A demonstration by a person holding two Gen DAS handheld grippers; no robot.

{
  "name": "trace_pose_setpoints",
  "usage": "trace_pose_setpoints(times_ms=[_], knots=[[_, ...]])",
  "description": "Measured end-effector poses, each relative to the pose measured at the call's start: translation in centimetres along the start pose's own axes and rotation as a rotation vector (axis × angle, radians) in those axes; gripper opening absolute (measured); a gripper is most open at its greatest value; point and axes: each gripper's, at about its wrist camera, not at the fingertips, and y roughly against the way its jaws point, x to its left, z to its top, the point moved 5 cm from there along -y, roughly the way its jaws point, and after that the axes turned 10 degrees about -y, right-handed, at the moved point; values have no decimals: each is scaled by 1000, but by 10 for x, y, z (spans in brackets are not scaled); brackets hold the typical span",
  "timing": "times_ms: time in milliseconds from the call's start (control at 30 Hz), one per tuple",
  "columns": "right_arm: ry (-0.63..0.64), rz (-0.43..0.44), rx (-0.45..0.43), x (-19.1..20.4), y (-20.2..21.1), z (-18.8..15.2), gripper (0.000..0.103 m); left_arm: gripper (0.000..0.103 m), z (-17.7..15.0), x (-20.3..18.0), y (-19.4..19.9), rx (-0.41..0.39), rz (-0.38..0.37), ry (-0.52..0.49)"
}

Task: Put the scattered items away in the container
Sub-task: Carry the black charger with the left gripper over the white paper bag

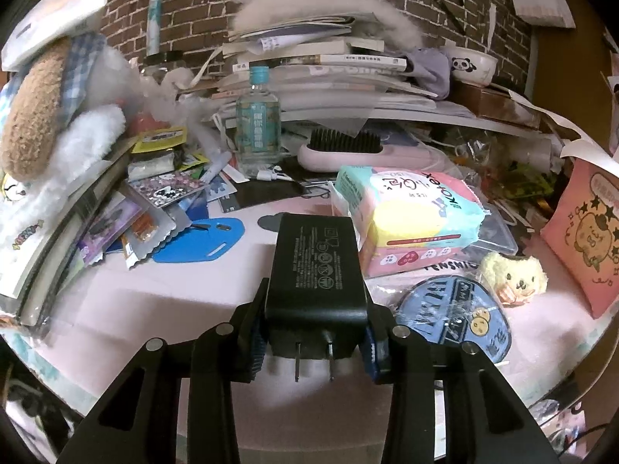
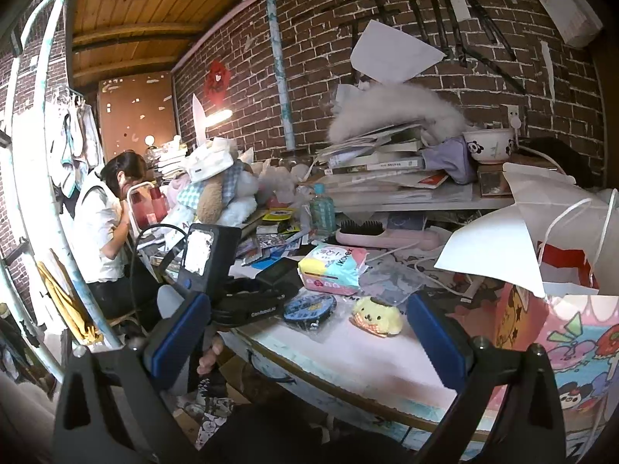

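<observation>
My left gripper (image 1: 315, 352) is shut on a black power adapter (image 1: 315, 266), prongs pointing toward the camera, held above the pink table (image 1: 154, 301). The adapter also shows in the right wrist view (image 2: 280, 272), with the left gripper body (image 2: 209, 255) beside it. My right gripper (image 2: 309, 332) is open and empty at the table's front edge. Ahead of it lie a yellow plush (image 2: 377, 315) and a blue round packet (image 2: 309, 307). A pink cartoon paper bag (image 2: 572, 332) stands at the right; it shows as a pink bag in the left wrist view (image 1: 580, 239).
A tissue pack (image 1: 410, 212), pink hairbrush (image 1: 356, 150), clear bottle (image 1: 258, 127), blue tag (image 1: 201, 239) and several sachets (image 1: 154, 201) crowd the table. Stacked books (image 1: 329, 65) and a panda bowl (image 1: 474, 63) sit behind. A person (image 2: 104, 224) sits at far left.
</observation>
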Motion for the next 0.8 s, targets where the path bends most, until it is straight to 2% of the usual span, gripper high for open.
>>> trace_pose_setpoints(times_ms=[467,633,800], knots=[[-13,-5,14,-5,-4,-3,101,34,9,-1,13,-30,31,-31],[-13,-7,9,-7,-3,-4,101,34,22,-5,27,-64,36,-46],[-18,-7,4,-10,0,-5,101,34,50,-16,47,-120,32,-89]])
